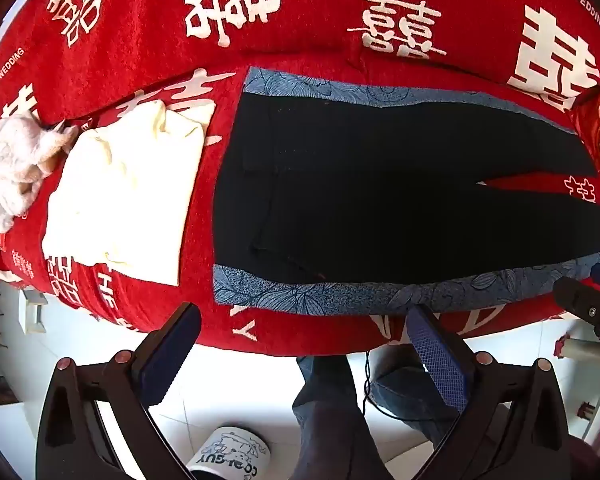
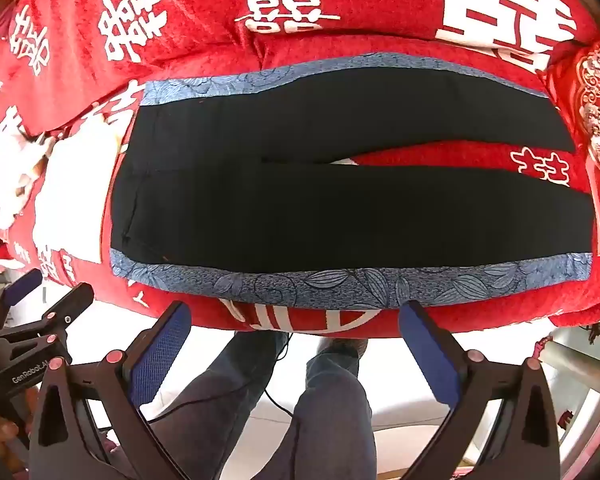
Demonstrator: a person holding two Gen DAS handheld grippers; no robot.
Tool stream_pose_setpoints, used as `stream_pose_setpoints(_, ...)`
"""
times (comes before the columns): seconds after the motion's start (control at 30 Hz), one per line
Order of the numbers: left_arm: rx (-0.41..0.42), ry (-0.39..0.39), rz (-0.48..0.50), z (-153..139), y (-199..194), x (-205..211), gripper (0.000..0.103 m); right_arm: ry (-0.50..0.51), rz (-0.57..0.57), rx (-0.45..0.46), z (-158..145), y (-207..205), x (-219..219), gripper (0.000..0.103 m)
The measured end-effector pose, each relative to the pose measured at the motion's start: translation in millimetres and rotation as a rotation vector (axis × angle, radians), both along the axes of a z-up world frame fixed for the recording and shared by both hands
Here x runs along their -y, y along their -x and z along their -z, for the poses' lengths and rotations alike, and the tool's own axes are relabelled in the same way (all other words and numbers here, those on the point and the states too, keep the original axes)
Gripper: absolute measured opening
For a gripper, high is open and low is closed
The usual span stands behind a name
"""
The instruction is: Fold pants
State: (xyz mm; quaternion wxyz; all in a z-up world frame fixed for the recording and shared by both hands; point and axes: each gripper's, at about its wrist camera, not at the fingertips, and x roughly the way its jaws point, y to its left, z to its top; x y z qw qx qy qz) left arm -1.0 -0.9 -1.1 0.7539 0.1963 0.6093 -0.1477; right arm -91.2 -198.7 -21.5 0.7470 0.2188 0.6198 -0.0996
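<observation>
- The pants [image 1: 400, 188] lie flat on the red bedspread [image 1: 308, 44], waistband toward the left of both views and legs running right; black cloth with a blue leaf-print stripe [image 1: 340, 294] along each outer side.
- The black fabric reads as one dark mass, so seams, pockets and any wrinkles across the legs are hard to make out; only a faint stitched line shows near the waist.
- A red wedge of bedspread shows between the two legs toward the cuffs; in the left wrist view the cuffs run into the fisheye edge and their ends are unclear.
- The left gripper [image 1: 306, 352] hangs off the near edge of the bed with its jaws spread wide and nothing between them; its blue pads [image 1: 440, 356] touch no cloth.
- The right gripper [image 2: 296, 344] sits likewise below the near stripe, jaws wide apart and empty, clear of the pants.
- Each gripper shows partly in the other's view, cut off at the frame edge.
- A folded cream garment [image 1: 128, 196] lies just beside the waistband on the left; it is washed out to near white in the right wrist view.
- A pale fluffy item [image 1: 16, 164] rests at the far left, too blurred to identify.
- The person's jean-clad legs [image 2: 320, 412] and a printed slipper [image 1: 230, 454] appear on the white floor below, partly hidden behind the gripper frames.
- A patterned red cushion [image 2: 596, 120] is cropped by the right edge.
</observation>
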Motion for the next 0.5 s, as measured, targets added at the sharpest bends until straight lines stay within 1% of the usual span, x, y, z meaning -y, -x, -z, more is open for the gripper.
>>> stream_pose_setpoints(0.07, -0.002, 0.005, 0.010, -0.8, 3.6, 1.1, 0.103, -0.008, -0.004, 0.010, -1.7, 0.8, -0.2, 0.103)
stream_pose_setpoints(0.1, -0.009, -0.003, 0.015, -1.1, 4.0, 4.9, 0.103, -0.011, -0.010, -0.008, -3.9, -2.8, -0.2, 0.103)
stream_pose_setpoints(0.17, -0.026, 0.029, 0.019, -3.5, 0.6, -0.8, 0.103, 0.003, -0.018, -0.010, -7.0, -6.3, -2.8, 0.103)
stream_pose_setpoints(0.2, -0.027, 0.029, 0.022, -4.2, 0.3, -1.4, 0.103, 0.019, -0.018, 0.007, -5.4, -2.1, -8.6, 0.103)
stream_pose_setpoints(0.33, -0.021, 0.019, 0.028, -6.4, 5.6, -1.1, 0.103, -0.018, -0.018, 0.016, -4.4, -1.0, -4.7, 0.103)
stream_pose_setpoints(0.5, -0.026, 0.011, 0.021, -10.4, 8.1, 0.9, 0.103, -0.017, -0.009, 0.043, -10.6, -1.0, -4.2, 0.103)
